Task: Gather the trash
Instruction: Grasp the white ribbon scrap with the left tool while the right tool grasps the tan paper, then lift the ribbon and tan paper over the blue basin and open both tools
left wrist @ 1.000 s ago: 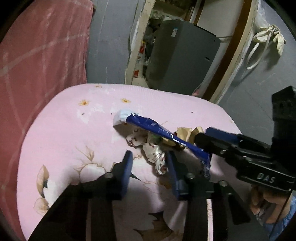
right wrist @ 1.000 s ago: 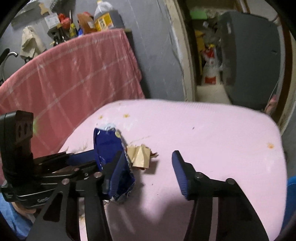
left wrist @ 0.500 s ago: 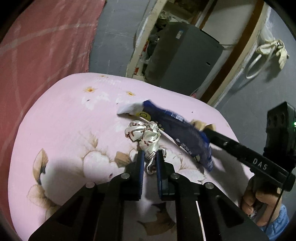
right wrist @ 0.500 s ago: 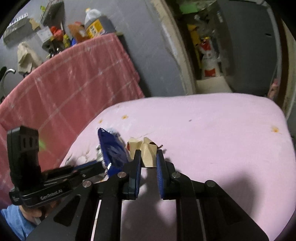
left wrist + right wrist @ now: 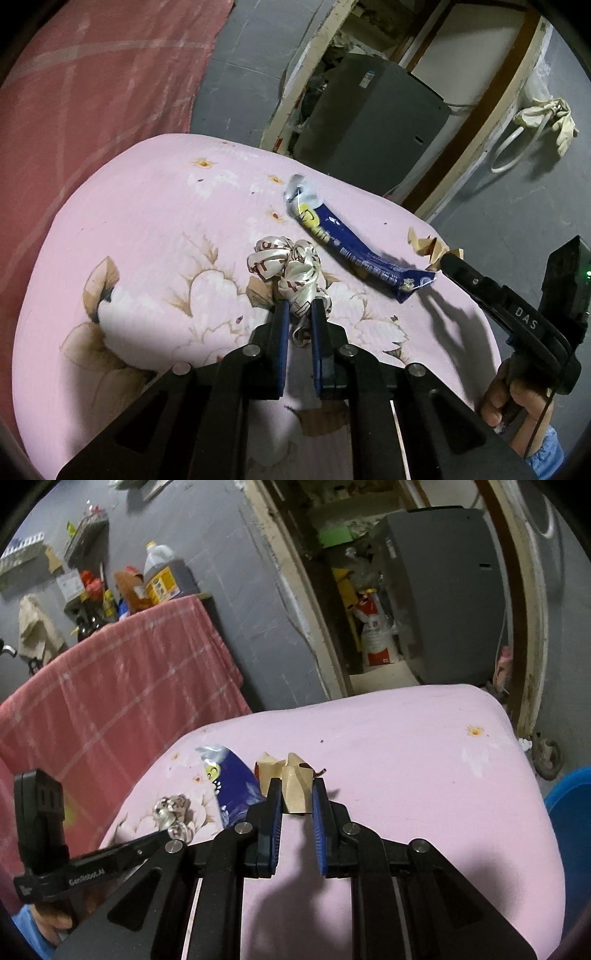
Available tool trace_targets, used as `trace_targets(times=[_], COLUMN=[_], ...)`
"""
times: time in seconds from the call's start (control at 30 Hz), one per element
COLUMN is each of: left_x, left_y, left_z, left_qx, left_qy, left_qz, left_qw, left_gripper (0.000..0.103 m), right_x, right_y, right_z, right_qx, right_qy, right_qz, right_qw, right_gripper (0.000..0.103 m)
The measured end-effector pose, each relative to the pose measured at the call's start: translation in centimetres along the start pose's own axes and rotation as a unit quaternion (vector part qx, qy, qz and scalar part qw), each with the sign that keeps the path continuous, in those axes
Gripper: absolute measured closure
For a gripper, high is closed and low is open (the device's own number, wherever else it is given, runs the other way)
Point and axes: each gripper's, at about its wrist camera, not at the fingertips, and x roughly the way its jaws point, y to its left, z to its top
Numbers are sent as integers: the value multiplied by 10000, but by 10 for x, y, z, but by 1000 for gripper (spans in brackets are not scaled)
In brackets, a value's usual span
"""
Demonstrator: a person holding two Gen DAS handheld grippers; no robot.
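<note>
On the pink floral tablecloth (image 5: pixel 140 221), my left gripper (image 5: pixel 297 308) is shut on a crumpled white printed ribbon (image 5: pixel 288 264) and holds it just above the cloth. A blue snack wrapper (image 5: pixel 351 251) lies to its right, also seen in the right wrist view (image 5: pixel 229 779). My right gripper (image 5: pixel 295 788) is shut on a crumpled brown paper scrap (image 5: pixel 291 779), whose far end shows in the left wrist view (image 5: pixel 428 245). The ribbon also shows in the right wrist view (image 5: pixel 171 810).
A red checked cloth (image 5: pixel 110 709) covers furniture left of the table, with bottles (image 5: pixel 159 576) on top. A grey appliance (image 5: pixel 369 125) stands in the doorway behind. A blue bin (image 5: pixel 572 830) sits off the table's right edge.
Both grippers went from open to shut, the left on the ribbon and the right on the brown paper. Both have since lifted and drawn back; the blue wrapper has shifted on the cloth.
</note>
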Motion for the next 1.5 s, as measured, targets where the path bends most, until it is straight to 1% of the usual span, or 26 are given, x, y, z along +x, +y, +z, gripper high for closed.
trace_targets(times=[0.1, 0.17, 0.3, 0.4, 0.5, 0.6, 0.63, 0.77, 0.83, 0.9, 0.93, 1.03, 1.17, 1.3, 1.4, 1.5], left_x=[-6, -7, -10, -11, -15, -26, -31, -54, -69, -82, -89, -106, -119, -118, -110, -95], left_y=[1, 5, 9, 6, 4, -7, -13, -44, -65, -88, -101, -135, -179, -221, -247, -272], left_z=[-3, -4, -6, -5, -5, -6, -9, -10, -12, -13, -14, -18, -25, -35, -44, -51], left_qx=[-53, -120, -238, -204, -86, 200, 283, 619, 823, 1049, 1159, 1410, 1689, 2017, 2159, 2311], left_qy=[-36, -57, -97, -111, -194, -436, -523, -937, -1200, -1458, -1588, -1918, -2223, -2289, -2208, -2046], left_qz=[34, 7, -54, -39, -77, -65, -75, -220, -312, -351, -380, -523, -750, -934, -1069, -1193], left_qw=[10000, 9999, 9997, 9997, 9997, 9988, 9982, 9934, 9889, 9831, 9798, 9698, 9573, 9477, 9451, 9437], left_gripper=[94, 94, 95, 95, 95, 95, 95, 95, 95, 95, 95, 95, 95, 94, 94, 94], right_x=[10, 16, 16, 10, -1, -22, -34, -75, -102, -124, -142, -180, -219, -253, -269, -277], right_y=[6, 12, 16, 12, 14, 13, 13, 18, 23, 27, 27, 25, 19, 1, -18, -38], right_z=[1, 0, -2, -2, -2, -5, -7, -9, -9, -7, -7, -5, -7, -12, -20, -30], right_qx=[-134, -293, -438, -366, -387, -335, -341, -445, -583, -686, -738, -820, -912, -931, -815, -692], right_qy=[249, 417, 448, 287, 0, -355, -538, -1072, -1426, -1699, -1908, -2338, -2735, -3006, -3085, -3077], right_qz=[7, 131, 171, 187, 227, 272, 269, 209, 103, 1, -61, -251, -599, -1031, -1232, -1464], right_qw=[9996, 9986, 9979, 9987, 9990, 9984, 9976, 9930, 9880, 9831, 9788, 9685, 9557, 9436, 9397, 9376], right_gripper=[90, 90, 90, 90, 90, 90, 90, 90, 90, 90, 90, 90, 90, 90, 90, 90])
